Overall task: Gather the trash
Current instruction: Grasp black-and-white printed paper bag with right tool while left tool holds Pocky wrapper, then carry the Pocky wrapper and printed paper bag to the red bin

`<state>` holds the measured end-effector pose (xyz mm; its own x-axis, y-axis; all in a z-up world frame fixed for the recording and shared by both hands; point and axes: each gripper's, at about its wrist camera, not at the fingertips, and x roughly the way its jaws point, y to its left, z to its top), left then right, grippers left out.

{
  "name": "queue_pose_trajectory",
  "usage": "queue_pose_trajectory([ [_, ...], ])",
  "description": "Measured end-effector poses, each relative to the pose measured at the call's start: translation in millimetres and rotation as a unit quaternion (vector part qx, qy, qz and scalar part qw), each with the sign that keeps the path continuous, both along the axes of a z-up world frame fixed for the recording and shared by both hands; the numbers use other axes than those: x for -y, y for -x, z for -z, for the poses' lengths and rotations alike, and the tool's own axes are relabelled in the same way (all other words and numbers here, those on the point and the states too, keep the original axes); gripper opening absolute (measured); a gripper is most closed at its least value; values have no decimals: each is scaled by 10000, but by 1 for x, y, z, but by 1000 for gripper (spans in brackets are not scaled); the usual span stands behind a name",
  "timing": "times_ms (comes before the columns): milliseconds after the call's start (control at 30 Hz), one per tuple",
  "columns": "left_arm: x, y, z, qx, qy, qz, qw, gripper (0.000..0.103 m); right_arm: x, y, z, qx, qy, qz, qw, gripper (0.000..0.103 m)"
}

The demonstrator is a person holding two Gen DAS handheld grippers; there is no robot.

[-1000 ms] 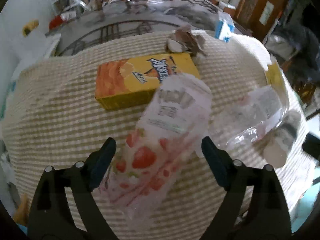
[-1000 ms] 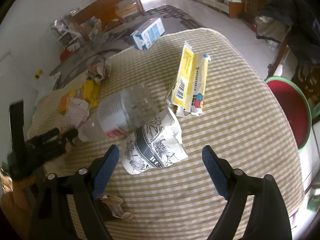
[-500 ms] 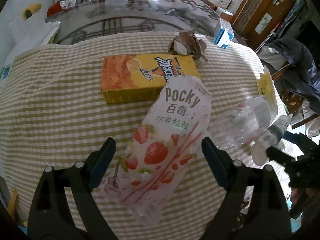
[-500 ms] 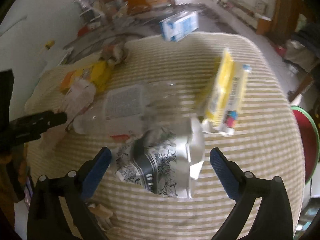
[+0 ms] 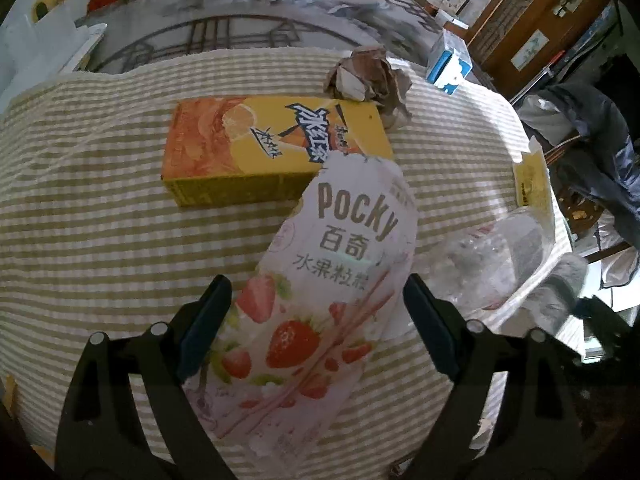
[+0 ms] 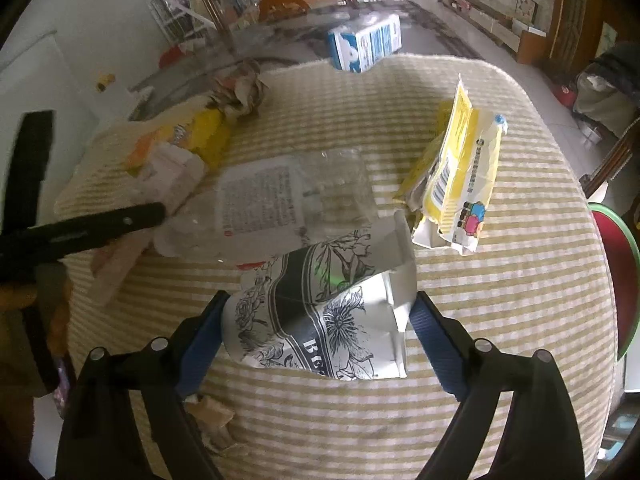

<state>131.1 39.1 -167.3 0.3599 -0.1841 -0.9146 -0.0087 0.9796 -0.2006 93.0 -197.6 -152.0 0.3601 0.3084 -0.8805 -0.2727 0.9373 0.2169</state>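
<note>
A pink strawberry Pocky wrapper lies on the striped tablecloth, and my left gripper stands open around its lower half, pads clear of it. Behind it are a yellow juice carton and crumpled brown paper. In the right wrist view a white bag with black flower print sits between the jaws of my right gripper, which are closing; the blue pads stand at the bag's edges without pressing it. A clear plastic bottle lies just beyond the bag.
A yellow and white packet lies to the right, a blue and white box at the far edge. A small paper scrap sits near the right gripper's left finger. A red basin with a green rim stands off the table's right side.
The right gripper came down and forward over the flowered bag, so the bag now sits between its jaws; the jaws widened, then narrowed. The left gripper stayed around the Pocky wrapper and tilted slightly.
</note>
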Motion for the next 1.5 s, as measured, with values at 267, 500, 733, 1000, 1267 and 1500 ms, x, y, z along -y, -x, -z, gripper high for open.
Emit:
queue_pose_trajectory([
  [267,-3,6,0,110,-5,-126,9999,76,14,18,-25,130,-379,237,9989,87],
  [500,-2,18,-10,225,-37,-157,9996,68,18,24,-43,443,-393,283,9978,87],
  [733,-13,43,-53,831,109,-590,9947,68,18,26,-58,731,-318,327,9963,87],
  [1000,2,65,-98,1458,278,-656,9867,68,15,33,-78,1221,-126,308,9920,87],
  [1267,38,70,-117,1744,286,-401,9834,68,32,39,-83,1310,-126,452,9903,87],
  [1500,57,73,-121,1808,236,-271,9829,68,54,40,-85,1350,-180,629,9887,87],
])
